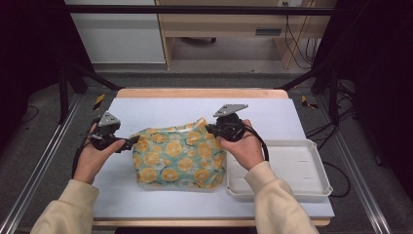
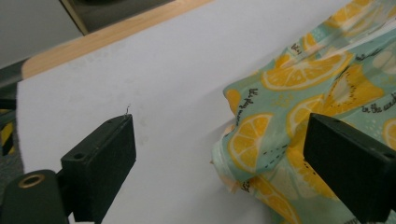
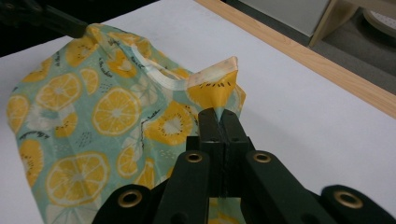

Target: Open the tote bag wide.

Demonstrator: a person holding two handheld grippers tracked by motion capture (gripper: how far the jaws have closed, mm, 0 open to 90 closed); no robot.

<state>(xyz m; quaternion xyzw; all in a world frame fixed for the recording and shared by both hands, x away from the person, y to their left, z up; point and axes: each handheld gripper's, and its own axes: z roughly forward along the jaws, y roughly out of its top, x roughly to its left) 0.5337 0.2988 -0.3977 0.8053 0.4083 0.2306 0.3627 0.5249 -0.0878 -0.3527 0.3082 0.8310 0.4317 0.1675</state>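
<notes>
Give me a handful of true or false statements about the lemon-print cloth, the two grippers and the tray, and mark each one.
1. The right gripper is shut on a corner of the lemon-print cloth. True.
2. The left gripper is clamped on the cloth. False: its fingers stand wide open, with the cloth's edge between them.
3. The white tray holds the cloth. False: the cloth lies on the white mat beside the tray.
4. The cloth is crumpled, not spread flat. True.

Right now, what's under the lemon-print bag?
The bag lies on the white mat, its right edge beside the tray. The right tongs pinch its far corner up. Anything inside or beneath is covered.
</notes>
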